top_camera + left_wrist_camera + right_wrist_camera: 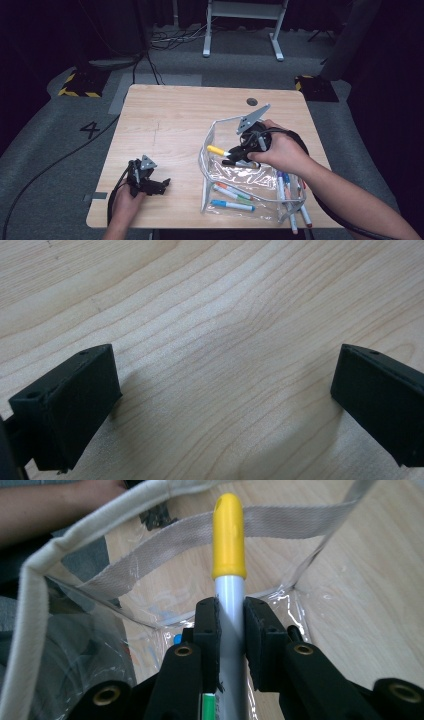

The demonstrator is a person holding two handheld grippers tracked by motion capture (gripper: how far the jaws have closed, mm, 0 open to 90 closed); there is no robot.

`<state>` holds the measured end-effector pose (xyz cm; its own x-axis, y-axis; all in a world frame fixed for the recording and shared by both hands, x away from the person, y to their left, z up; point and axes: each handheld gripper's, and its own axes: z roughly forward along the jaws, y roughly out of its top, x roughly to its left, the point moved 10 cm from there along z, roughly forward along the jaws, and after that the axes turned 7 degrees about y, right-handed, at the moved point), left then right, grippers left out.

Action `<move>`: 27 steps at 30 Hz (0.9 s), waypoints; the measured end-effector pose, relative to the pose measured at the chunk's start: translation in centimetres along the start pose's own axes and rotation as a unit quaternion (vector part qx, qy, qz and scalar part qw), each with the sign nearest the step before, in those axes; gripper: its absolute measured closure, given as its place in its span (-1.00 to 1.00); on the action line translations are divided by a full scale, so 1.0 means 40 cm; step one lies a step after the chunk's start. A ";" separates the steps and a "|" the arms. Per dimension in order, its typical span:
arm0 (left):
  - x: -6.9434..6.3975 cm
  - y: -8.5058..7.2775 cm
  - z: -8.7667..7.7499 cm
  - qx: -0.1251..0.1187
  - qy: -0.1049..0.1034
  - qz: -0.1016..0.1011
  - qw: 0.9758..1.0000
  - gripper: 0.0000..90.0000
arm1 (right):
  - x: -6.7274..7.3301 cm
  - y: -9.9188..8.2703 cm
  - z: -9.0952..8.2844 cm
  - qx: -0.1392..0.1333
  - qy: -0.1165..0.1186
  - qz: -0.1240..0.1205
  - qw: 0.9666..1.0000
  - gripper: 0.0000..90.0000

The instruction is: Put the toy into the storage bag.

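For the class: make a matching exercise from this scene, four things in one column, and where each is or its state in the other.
1 yellow-capped marker
2 left tool
3 blue-capped marker
4 clear pouch

a open over bare wood
b clamped in the right tool
c lying on the table near its front edge
d mouth open, taking the yellow cap

Pairs: 1-b, 2-a, 3-c, 4-d
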<state>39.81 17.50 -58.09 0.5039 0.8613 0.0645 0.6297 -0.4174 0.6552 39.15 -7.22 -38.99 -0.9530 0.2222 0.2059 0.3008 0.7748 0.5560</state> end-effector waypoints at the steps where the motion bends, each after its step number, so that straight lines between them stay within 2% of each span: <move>1: 0.000 0.000 0.000 0.000 0.000 0.000 1.000 -1.00 | 0.001 -0.003 0.012 0.007 0.003 0.001 1.000 0.72; 13: 0.000 0.000 0.000 0.000 0.000 0.000 1.000 -1.00 | -0.032 -0.070 0.105 0.073 0.020 0.023 0.997 0.72; 21: 0.000 0.000 0.000 0.000 0.000 0.000 1.000 -1.00 | -0.043 -0.107 0.144 0.131 0.024 0.029 0.991 0.72; 27: 0.000 0.000 0.000 0.000 0.000 0.000 1.000 -1.00 | -0.048 -0.124 0.175 0.162 0.025 0.030 0.986 0.72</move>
<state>39.80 17.50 -58.09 0.5040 0.8613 0.0645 0.6297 -0.4175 0.6551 39.25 -7.34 -47.78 -0.9283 0.2499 0.2752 0.3213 0.9117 0.2560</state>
